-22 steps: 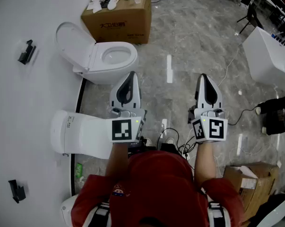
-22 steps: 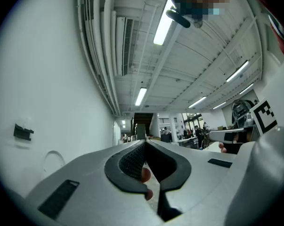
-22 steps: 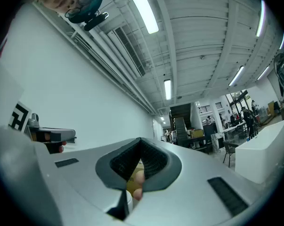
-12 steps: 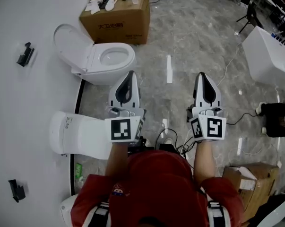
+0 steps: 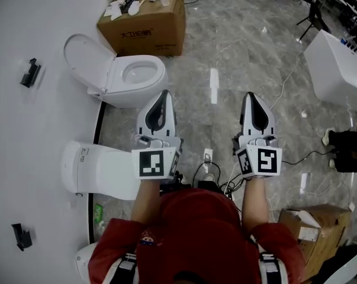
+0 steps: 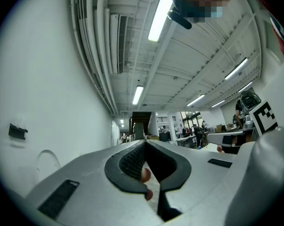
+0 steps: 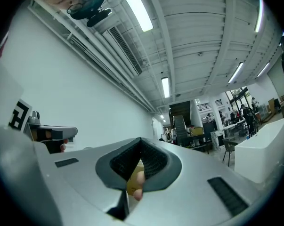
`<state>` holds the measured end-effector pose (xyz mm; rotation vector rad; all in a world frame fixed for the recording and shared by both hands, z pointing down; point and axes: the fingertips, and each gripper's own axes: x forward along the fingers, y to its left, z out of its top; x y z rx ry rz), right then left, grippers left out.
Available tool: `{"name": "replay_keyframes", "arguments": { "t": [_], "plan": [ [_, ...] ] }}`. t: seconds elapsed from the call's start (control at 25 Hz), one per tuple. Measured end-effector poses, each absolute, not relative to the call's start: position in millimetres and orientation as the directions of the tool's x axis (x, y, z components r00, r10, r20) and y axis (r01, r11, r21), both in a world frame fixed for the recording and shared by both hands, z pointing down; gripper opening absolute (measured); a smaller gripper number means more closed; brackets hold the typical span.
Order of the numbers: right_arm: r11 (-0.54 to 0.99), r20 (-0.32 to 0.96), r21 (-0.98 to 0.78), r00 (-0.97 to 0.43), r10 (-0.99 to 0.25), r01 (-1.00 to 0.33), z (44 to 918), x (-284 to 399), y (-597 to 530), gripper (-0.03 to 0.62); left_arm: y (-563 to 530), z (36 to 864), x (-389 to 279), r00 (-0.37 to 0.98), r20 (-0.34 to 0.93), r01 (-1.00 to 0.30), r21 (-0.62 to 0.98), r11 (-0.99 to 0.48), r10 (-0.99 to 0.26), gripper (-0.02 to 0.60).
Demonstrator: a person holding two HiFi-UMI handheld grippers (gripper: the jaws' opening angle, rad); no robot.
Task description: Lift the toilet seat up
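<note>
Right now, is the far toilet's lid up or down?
Up: the lid is swung back off the bowl, whose open hollow shows in the head view.

White tub [image 5: 337,70] partly beyond right edge.

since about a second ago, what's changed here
Very little. In the head view the toilet and the cardboard box have slid slightly left, so the camera shifted rather than they did. Nothing was taken hold of or let go. The left gripper and right gripper stay side by side, both shut and empty, short of the toilet.
</note>
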<state>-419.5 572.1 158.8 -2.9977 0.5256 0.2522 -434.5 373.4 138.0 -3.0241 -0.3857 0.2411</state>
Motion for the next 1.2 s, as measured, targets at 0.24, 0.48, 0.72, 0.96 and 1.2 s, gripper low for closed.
{"name": "replay_keyframes", "arguments": {
  "t": [0.24, 0.48, 0.72, 0.96, 1.2],
  "plan": [
    [-0.931, -0.190, -0.079, 0.923, -0.336, -0.355, 161, -419, 607, 0.009, 412, 141, -434, 0.957, -0.136, 0.243, -0.105, -0.964, 0.256, 0.008],
    [-0.928, -0.191, -0.065, 0.918, -0.348, -0.366, 166, -423, 621, 0.009, 434, 145, -438, 0.956, -0.131, 0.249, -0.102, -0.963, 0.261, 0.008],
    [-0.930, -0.162, -0.044, 0.921, -0.354, -0.366, 174, -416, 622, 0.009, 442, 149, -430, 0.955, -0.133, 0.258, -0.076, -0.963, 0.266, 0.008],
    [-0.927, -0.159, -0.033, 0.918, -0.363, -0.373, 177, -398, 613, 0.009, 432, 158, -409, 0.955, -0.125, 0.262, -0.078, -0.962, 0.271, 0.008],
    [-0.921, -0.159, -0.030, 0.912, -0.379, -0.388, 175, -364, 595, 0.009, 414, 158, -374, 0.956, -0.130, 0.255, -0.062, -0.965, 0.261, 0.008]
  ]
}}
